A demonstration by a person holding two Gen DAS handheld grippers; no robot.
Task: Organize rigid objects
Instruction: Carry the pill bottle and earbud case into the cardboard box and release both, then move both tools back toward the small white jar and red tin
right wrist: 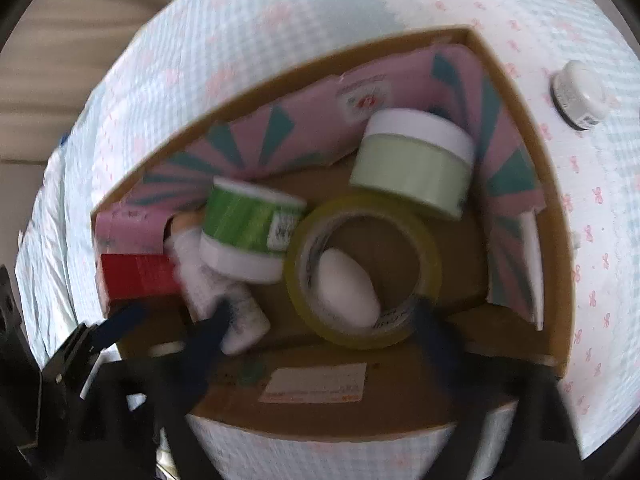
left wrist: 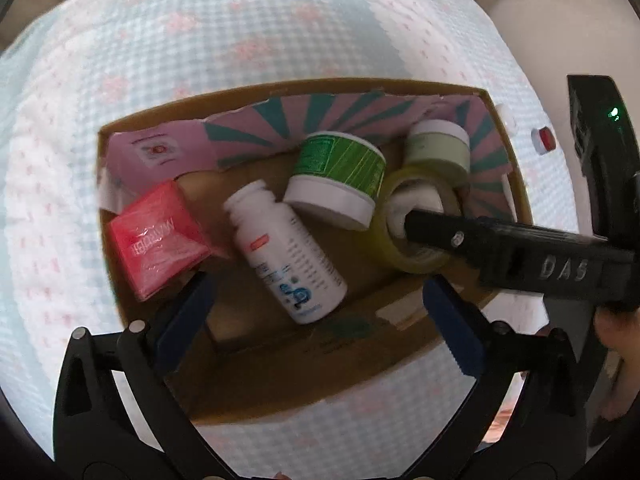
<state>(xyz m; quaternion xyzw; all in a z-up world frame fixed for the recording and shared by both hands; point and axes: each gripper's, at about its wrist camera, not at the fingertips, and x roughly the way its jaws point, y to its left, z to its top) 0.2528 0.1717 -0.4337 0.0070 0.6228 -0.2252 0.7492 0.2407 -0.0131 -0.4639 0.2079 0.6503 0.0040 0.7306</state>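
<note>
The left gripper [left wrist: 316, 300] hangs over the near edge of the box [left wrist: 304, 380], jaws spread wide with nothing between them. The right gripper [right wrist: 320, 320] is likewise spread apart, its fingers blurred, poised just above the tape roll [right wrist: 364, 268]; from the left view its arm reaches across the roll. A white oval object [right wrist: 348, 286] lies inside the roll's ring. Inside the box, left to right, sit a red packet [left wrist: 158, 234], a white bottle [left wrist: 284, 254] on its side, a green jar [left wrist: 340, 176] tipped over, and a pale jar [left wrist: 438, 148] at the back corner. A small jar [right wrist: 578, 94] stands outside the box on the cloth [left wrist: 200, 40].
</note>
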